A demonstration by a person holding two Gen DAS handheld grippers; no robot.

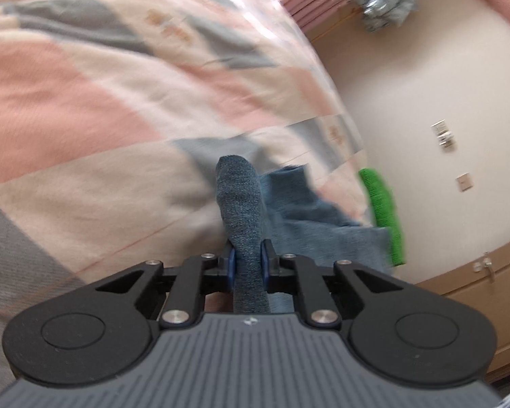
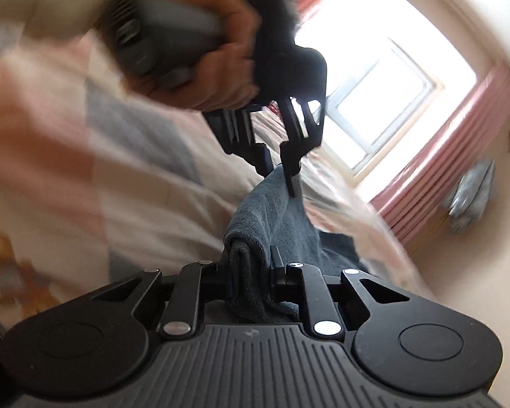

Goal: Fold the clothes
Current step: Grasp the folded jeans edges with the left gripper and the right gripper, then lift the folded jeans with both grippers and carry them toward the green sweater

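A blue-grey knitted garment (image 1: 289, 217) hangs above the patchwork bedspread (image 1: 85, 95), stretched between both grippers. My left gripper (image 1: 247, 261) is shut on a bunched fold of it that pokes up past the blue pads. In the right wrist view my right gripper (image 2: 251, 268) is shut on another thick fold of the same blue-grey garment (image 2: 268, 214). Farther along the cloth, the left gripper (image 2: 282, 173) pinches it too, held by a person's hand (image 2: 221, 78). Both views are blurred by motion.
A green cloth (image 1: 387, 214) shows just beyond the garment at the bed's edge. Pink curtains (image 2: 452, 156) frame a bright window (image 2: 384, 95). A crumpled pale-blue cloth (image 1: 387, 0) hangs on the cream wall, and a wooden cabinet (image 1: 476, 282) stands at the right.
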